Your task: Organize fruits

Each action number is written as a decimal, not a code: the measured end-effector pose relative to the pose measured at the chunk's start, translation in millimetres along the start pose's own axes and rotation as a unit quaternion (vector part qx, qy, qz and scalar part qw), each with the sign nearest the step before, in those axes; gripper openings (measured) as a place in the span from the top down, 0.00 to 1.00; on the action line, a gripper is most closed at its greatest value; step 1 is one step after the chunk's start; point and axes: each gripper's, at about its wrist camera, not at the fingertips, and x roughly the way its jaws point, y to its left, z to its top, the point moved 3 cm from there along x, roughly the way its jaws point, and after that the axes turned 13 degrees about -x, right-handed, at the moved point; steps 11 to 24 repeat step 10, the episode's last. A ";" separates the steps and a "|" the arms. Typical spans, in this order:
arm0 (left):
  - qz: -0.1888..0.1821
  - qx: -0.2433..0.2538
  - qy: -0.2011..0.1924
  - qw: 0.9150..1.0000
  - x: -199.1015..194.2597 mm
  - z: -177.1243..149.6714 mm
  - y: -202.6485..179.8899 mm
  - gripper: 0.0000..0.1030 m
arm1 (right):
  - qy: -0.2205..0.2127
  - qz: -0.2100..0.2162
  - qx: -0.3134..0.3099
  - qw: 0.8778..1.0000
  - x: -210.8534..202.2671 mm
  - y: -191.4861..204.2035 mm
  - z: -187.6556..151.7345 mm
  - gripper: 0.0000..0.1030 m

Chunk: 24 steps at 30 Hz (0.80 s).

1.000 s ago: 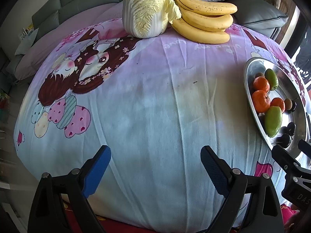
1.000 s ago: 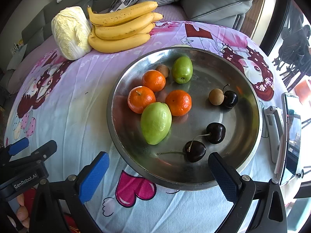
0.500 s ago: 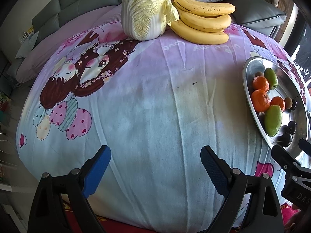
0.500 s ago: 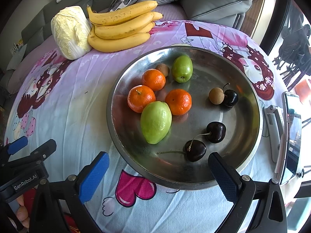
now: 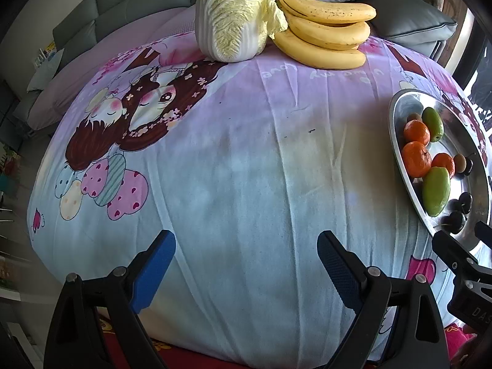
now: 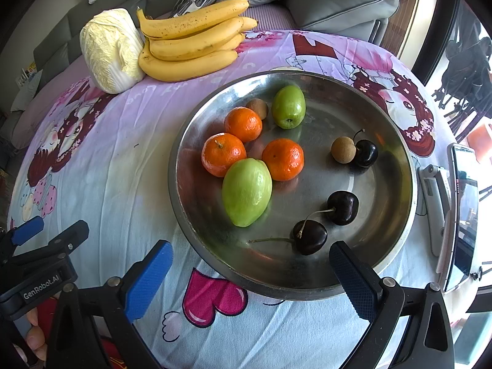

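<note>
Left wrist view first: the left gripper [image 5: 246, 256] is being held low over the near edge of the bench [image 5: 246, 184], jaws spread wide apart with nothing between them. A cartoon-print cloth is covering the bench. At the far edge a napa cabbage [image 5: 233, 15] is being propped right against a bunch of bananas [image 5: 326, 37]. A steel tray [image 5: 396, 113] is sitting at the right edge, fruit piled in it.

Right wrist view: the right gripper [image 6: 250, 272] is being held just over the near rim of the steel tray [image 6: 307, 77], jaws wide apart too, nothing gripped. Inside the tray, three oranges [image 6: 224, 153] are clustered left of centre, with a big green guava [image 6: 247, 192] touching two of them. A smaller green fruit [image 6: 288, 107] is lying toward the far side. Three dark cherries [image 6: 310, 236] and two little brown fruits [image 6: 343, 149] are scattered around. A phone [image 6: 464, 209] is lying at the right edge of the bench, beside the tray.
</note>
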 end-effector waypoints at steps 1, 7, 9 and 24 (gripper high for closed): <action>0.000 0.000 0.000 1.000 -0.2 -0.1 -0.4 0.09 | 0.000 0.000 0.000 1.000 0.1 0.2 -0.6 0.00; -0.001 -0.007 -0.007 1.000 -2.5 0.7 1.8 0.09 | 0.001 0.001 0.001 1.000 1.0 0.4 -0.8 0.00; -0.003 -0.011 -0.005 1.000 -2.4 1.0 2.1 0.09 | 0.001 0.001 0.001 1.000 1.0 0.2 -0.7 0.00; -0.003 -0.012 -0.004 1.000 -2.2 1.2 2.1 0.09 | 0.001 0.001 0.001 1.000 1.1 0.7 -1.4 0.00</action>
